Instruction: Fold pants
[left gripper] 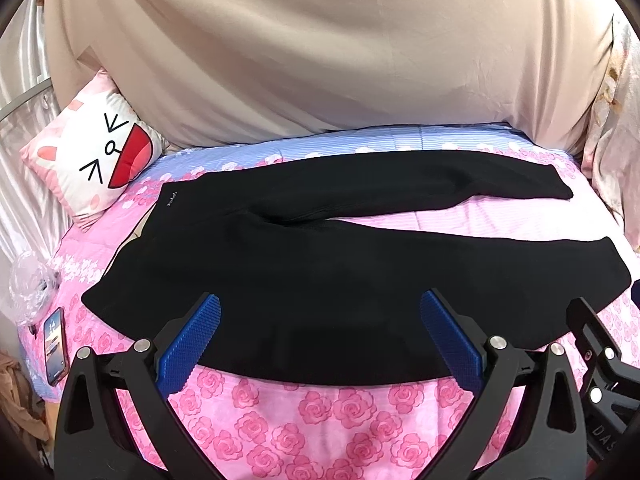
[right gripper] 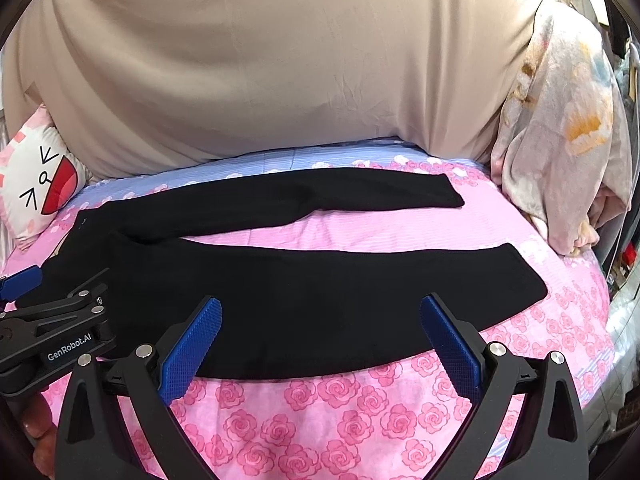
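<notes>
Black pants (left gripper: 320, 264) lie flat on the pink rose bedspread (left gripper: 304, 416), waistband at the left, both legs spread to the right in a V. My left gripper (left gripper: 320, 308) is open and empty, hovering over the near edge of the seat and near leg. My right gripper (right gripper: 320, 312) is open and empty over the near leg (right gripper: 320, 300), further right. The far leg (right gripper: 320, 196) ends at mid right. The left gripper's body shows at the left of the right wrist view (right gripper: 60, 332).
A white cartoon-face cushion (left gripper: 100, 156) lies at the far left. A phone (left gripper: 56, 346) and clear plastic wrap (left gripper: 28, 284) sit at the bed's left edge. A beige sheet (left gripper: 320, 60) hangs behind. A floral blanket (right gripper: 560, 140) is heaped at the right.
</notes>
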Motion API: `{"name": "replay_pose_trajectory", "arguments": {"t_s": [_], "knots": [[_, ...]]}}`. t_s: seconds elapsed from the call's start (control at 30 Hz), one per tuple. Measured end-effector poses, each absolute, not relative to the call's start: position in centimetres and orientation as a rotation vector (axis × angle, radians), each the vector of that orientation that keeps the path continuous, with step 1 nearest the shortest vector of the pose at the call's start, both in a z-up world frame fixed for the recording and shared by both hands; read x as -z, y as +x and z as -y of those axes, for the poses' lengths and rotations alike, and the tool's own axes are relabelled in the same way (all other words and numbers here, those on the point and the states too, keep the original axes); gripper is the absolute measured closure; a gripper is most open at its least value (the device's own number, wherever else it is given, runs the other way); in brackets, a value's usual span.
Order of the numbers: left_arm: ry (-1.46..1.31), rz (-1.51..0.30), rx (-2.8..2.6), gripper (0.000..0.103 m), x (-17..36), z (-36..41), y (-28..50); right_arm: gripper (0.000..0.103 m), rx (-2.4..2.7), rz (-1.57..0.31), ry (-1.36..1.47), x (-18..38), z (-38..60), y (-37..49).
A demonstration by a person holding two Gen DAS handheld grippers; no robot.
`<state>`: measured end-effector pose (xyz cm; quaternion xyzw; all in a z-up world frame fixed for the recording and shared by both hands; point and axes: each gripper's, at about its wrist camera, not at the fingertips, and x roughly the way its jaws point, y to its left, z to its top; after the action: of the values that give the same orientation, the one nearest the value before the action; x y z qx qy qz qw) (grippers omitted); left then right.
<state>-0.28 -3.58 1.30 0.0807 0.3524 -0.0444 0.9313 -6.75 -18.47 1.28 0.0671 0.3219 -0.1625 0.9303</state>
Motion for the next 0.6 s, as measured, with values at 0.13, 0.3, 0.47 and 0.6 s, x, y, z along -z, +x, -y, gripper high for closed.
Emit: {"name": "replay_pose_trajectory", "arguments": {"t_s": [0.13,0.3,0.47,0.6], "knots": [[0.167,-0.712,0.09,0.005,-1.6,3.8,-0.2,0.005,0.334,-0.639,0.133,-1.7,18.7,-6.9],[0.179,-0.703,0.086,0.005,-1.7,3.9,-0.2,0.005,0.339,-0.613,0.127,-1.8,18.7,-7.2],[0.188,-0.727,0.067,0.005,-1.0,3.4,0.2,0.005,0.323,-0.635,0.135,-1.2,18.5,-6.7],[0.2,-0.741,0.046,0.005,-0.3,2.8,0.7,0.005,0.3,-0.65,0.144,-0.4,18.0,-5.5]]}}
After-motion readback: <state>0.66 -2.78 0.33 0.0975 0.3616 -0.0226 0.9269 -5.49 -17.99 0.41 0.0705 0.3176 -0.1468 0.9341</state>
